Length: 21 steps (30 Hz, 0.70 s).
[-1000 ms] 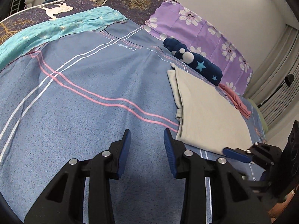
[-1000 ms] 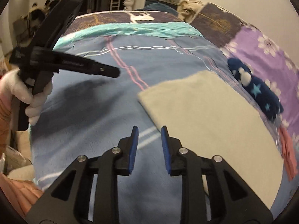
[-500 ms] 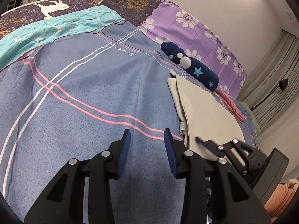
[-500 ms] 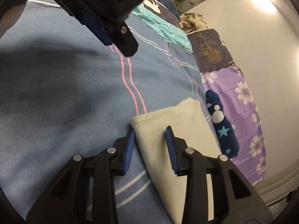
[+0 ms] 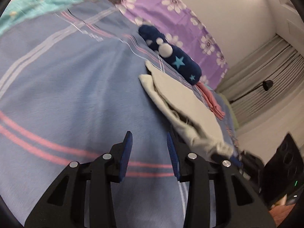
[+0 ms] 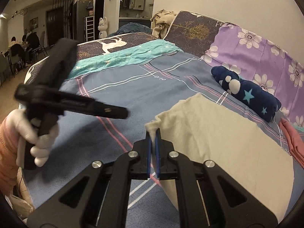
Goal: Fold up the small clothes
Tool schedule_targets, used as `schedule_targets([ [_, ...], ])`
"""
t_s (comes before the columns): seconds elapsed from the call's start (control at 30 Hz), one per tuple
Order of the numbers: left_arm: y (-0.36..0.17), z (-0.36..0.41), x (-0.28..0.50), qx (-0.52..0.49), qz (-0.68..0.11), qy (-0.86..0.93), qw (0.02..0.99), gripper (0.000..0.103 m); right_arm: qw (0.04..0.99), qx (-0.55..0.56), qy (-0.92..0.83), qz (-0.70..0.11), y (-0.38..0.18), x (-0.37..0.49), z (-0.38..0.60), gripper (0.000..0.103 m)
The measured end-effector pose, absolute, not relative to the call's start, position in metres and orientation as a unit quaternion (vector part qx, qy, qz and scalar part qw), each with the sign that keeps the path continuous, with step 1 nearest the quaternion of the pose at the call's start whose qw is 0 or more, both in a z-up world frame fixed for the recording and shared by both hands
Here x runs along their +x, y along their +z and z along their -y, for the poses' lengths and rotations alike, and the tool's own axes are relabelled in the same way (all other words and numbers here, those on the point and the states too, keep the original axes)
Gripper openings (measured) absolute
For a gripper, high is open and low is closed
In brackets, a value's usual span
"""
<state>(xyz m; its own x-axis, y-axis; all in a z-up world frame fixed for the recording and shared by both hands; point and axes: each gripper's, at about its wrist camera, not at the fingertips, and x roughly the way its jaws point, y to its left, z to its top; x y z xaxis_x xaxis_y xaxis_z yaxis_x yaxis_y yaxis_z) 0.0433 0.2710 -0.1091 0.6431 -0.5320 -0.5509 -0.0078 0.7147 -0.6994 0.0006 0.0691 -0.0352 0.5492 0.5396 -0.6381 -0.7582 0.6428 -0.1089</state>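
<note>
A folded cream cloth lies on the blue striped bedspread; it also shows in the left wrist view. My right gripper is shut on the cloth's near left corner and lifts it a little. In the left wrist view the right gripper shows pinching that bunched corner. My left gripper is open and empty, just left of the cloth's near edge, above the bedspread. It shows in the right wrist view, held by a white-gloved hand.
A folded navy garment with stars and a folded pink garment lie beyond the cream cloth. A purple flowered pillow and a teal blanket lie at the bed's far end. Bed edge at left.
My right gripper closed on the cream cloth's near corner and raised it. My left gripper moved closer to the cloth's edge and stayed open.
</note>
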Motion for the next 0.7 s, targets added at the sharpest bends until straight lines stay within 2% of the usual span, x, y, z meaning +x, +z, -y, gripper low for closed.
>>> schedule_targets([
  [0.23,-0.140,-0.260,0.128,-0.396,-0.432,-0.207,0.783,0.037,0.855,-0.191,0.381,-0.294,-0.043,-0.003,-0.073,0.004],
  [0.27,-0.142,-0.258,0.138,-0.394,-0.430,-0.206,0.786,0.033,0.854,-0.194,0.382,-0.295,-0.044,-0.003,-0.075,0.004],
  [0.33,-0.142,-0.257,0.154,-0.387,-0.427,-0.186,0.796,0.012,0.850,-0.198,0.383,-0.302,-0.047,-0.004,-0.080,0.004],
  [0.4,-0.137,-0.260,0.163,-0.388,-0.416,-0.175,0.803,0.002,0.847,-0.205,0.383,-0.307,-0.052,-0.007,-0.086,0.004],
  [0.5,-0.120,-0.266,0.165,-0.361,-0.381,-0.152,0.838,0.000,0.837,-0.230,0.385,-0.315,-0.066,-0.012,-0.098,0.004],
  [0.63,-0.127,-0.278,0.166,-0.336,-0.404,-0.101,0.845,0.000,0.817,-0.237,0.383,-0.361,-0.093,-0.005,-0.103,0.005],
  [0.7,-0.126,-0.282,0.158,-0.348,-0.403,-0.113,0.839,0.002,0.812,-0.235,0.391,-0.364,-0.094,-0.009,-0.100,0.012],
])
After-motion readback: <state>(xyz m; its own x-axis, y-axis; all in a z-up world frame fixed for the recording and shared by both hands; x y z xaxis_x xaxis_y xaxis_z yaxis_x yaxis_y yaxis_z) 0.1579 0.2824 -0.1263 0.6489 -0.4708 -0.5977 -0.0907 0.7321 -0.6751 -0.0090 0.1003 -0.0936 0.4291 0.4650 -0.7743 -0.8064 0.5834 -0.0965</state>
